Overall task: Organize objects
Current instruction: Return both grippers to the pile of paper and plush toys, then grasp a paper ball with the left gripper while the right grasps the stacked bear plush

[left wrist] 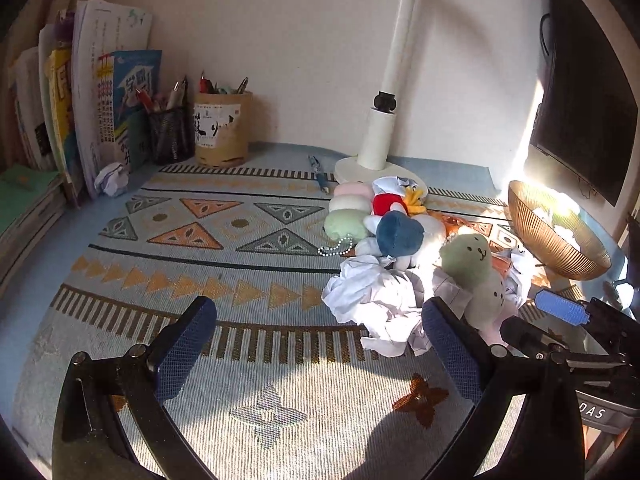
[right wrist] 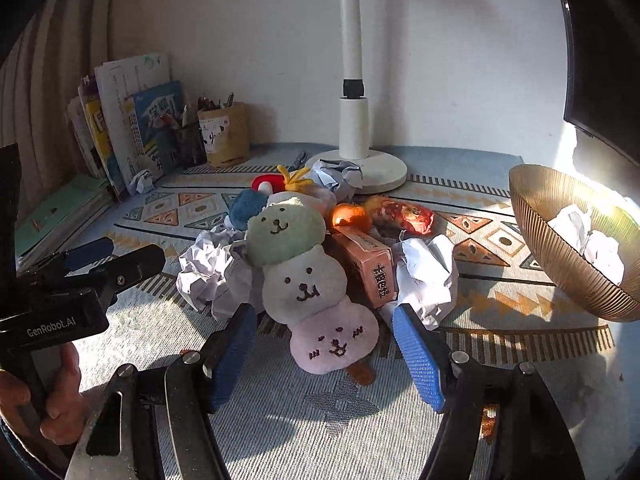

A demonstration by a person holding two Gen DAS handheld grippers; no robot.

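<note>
With the left gripper (left wrist: 318, 354) spread fully wide over bare patterned mat and the right gripper (right wrist: 324, 354) half open and empty, straddling the near pink end of the three-ball plush dango toy (right wrist: 306, 276), the next move looks to be closing on it.

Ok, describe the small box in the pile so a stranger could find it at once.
Start at the white lamp base and come forward into the pile of clutter. The pink box lies there, between the three-faced plush and a crumpled paper. It is the pile's only hard-edged thing, with dark characters on its end.
</note>
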